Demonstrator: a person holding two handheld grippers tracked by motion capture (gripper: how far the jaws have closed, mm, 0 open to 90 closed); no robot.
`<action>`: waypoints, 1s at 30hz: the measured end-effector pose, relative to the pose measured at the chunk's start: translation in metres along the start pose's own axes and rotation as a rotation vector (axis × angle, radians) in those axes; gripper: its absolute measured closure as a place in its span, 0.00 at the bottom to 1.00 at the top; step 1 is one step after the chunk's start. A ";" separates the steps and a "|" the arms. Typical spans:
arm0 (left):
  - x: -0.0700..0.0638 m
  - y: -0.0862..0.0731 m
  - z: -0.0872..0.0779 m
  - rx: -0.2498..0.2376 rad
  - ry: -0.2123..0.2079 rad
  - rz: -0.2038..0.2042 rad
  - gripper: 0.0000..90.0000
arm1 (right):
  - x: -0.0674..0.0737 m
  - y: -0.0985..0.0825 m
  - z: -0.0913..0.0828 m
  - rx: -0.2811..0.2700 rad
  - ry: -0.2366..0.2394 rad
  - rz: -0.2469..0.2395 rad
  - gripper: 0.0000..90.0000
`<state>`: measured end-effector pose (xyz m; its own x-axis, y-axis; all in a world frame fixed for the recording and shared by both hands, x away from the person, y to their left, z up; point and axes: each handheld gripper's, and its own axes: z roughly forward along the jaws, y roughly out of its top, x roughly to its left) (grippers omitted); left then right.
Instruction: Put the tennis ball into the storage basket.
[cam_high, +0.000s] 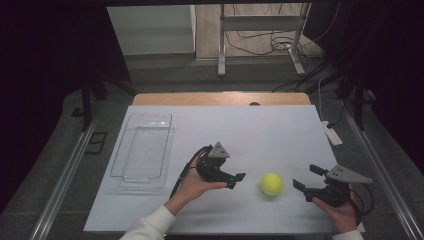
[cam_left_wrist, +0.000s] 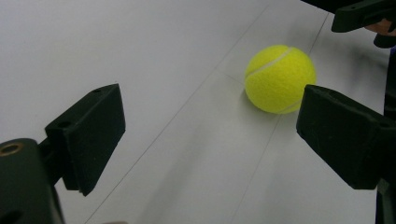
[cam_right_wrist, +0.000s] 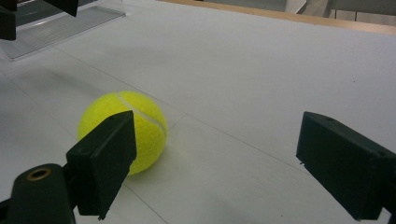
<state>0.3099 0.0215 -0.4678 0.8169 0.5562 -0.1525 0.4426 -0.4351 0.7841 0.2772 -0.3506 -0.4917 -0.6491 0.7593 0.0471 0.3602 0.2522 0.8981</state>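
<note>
Yellow tennis ball (cam_high: 271, 184) sits on the white sheet (cam_high: 260, 130) between your two grippers, touching neither. Your left gripper (cam_high: 239, 180) points at it from the left, jaws spread apart, nothing between them; in the left gripper view the ball (cam_left_wrist: 280, 78) lies ahead, just past the right jaw. Your right gripper (cam_high: 308, 181) points at it from the right, jaws also wide apart and empty; in the right gripper view the ball (cam_right_wrist: 123, 131) is partly behind the left jaw. Clear plastic tray (cam_high: 143, 150) lies well to the left of your left hand (cam_high: 195, 187), near the sheet's left edge. White remote-like block (cam_high: 332, 133) rests at the sheet's right edge, far from the ball. Bare sheet all round the ball, and the wooden table edge (cam_high: 220, 98) lies far behind it.
</note>
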 end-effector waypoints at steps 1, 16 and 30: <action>0.000 0.000 0.000 0.000 -0.001 0.002 0.10 | 0.000 0.000 0.000 0.000 0.000 0.000 0.14; -0.005 0.004 0.010 0.008 -0.020 0.012 0.10 | -0.002 -0.001 0.001 0.005 -0.003 0.004 0.14; -0.013 0.009 0.024 0.025 -0.053 0.027 0.10 | -0.003 -0.001 0.002 0.004 -0.001 0.008 0.14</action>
<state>0.3118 -0.0067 -0.4734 0.8470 0.5059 -0.1636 0.4284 -0.4672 0.7734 0.2797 -0.3520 -0.4937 -0.6459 0.7616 0.0536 0.3681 0.2491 0.8958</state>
